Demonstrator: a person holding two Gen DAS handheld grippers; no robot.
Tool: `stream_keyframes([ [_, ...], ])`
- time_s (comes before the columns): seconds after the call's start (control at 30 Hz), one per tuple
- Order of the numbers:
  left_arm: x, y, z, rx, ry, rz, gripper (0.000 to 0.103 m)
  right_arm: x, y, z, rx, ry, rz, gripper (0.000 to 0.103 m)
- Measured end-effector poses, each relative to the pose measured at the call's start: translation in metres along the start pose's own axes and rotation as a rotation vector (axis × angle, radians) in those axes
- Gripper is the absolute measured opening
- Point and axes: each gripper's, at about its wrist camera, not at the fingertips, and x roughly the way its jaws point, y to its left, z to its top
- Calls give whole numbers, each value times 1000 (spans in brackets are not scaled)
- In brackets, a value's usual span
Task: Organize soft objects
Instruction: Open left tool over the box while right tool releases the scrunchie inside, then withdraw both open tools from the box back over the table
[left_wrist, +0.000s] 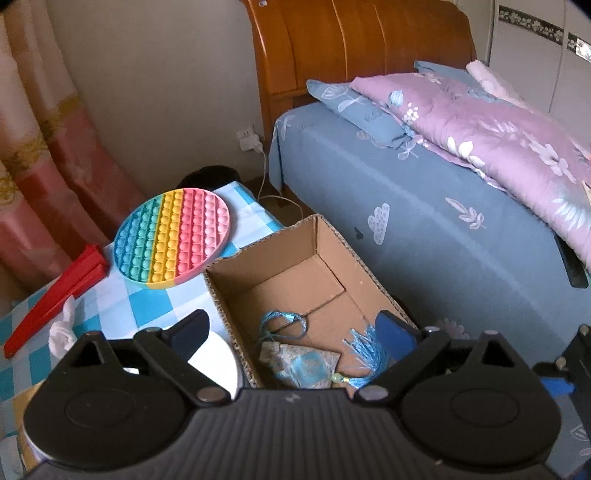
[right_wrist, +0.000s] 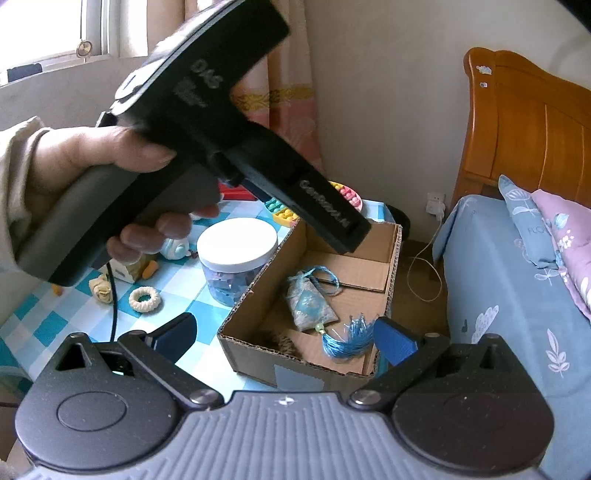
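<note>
Here, at left, a person's hand (right_wrist: 85, 192) grips the handle of the left gripper (left_wrist: 291, 332), which tilts down over the cardboard box (right_wrist: 391, 236); its jaws stand wide apart, with nothing between the pads. The right gripper (right_wrist: 284, 332), nearer the bed (right_wrist: 517, 295), likewise has its jaws spread and holds nothing. Inside the box lies a blue tasselled sachet (right_wrist: 310, 302), its cord looped and its tassel toward the near wall. Left of the box, on the blue-checked tablecloth (right_wrist: 48, 325), stand a white-lidded jar (right_wrist: 236, 258), a rainbow pop toy (left_wrist: 171, 236), a red folded fan (left_wrist: 55, 295) and a crocheted ring (right_wrist: 144, 298). A wooden headboard (left_wrist: 354, 48) rises at right.
</note>
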Motion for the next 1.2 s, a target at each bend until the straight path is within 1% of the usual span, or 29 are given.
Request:
stream_keyframes([
  [0.23,-32,8,-13,-26,-52,20,97,-5,5,0,11,-1,-1,103],
  [0.5,-74,17,-55,-72,-92,76,97,-14,20,-3,32,-5,5,103],
  [0.67,-100,26,-86,-120,-119,149,97,-18,34,-7,42,-1,-4,103],
  [0.77,-115,36,-111,-184,-142,172,101,-19,46,-10,36,-8,-28,103],
  [0.9,-124,49,-144,-258,-143,230,101,-16,63,-16,20,-10,-54,103],
  [1.0,-128,62,-170,-310,-150,279,101,-11,73,-21,43,15,-27,103],
  [1.07,-126,72,-185,-331,-146,325,101,-9,81,-23,52,29,-8,103],
  [1.13,-124,83,-199,-365,-149,379,101,-5,91,-25,44,41,8,103],
  [1.2,-123,93,-213,-390,-151,409,101,-1,101,-26,29,51,18,103],
])
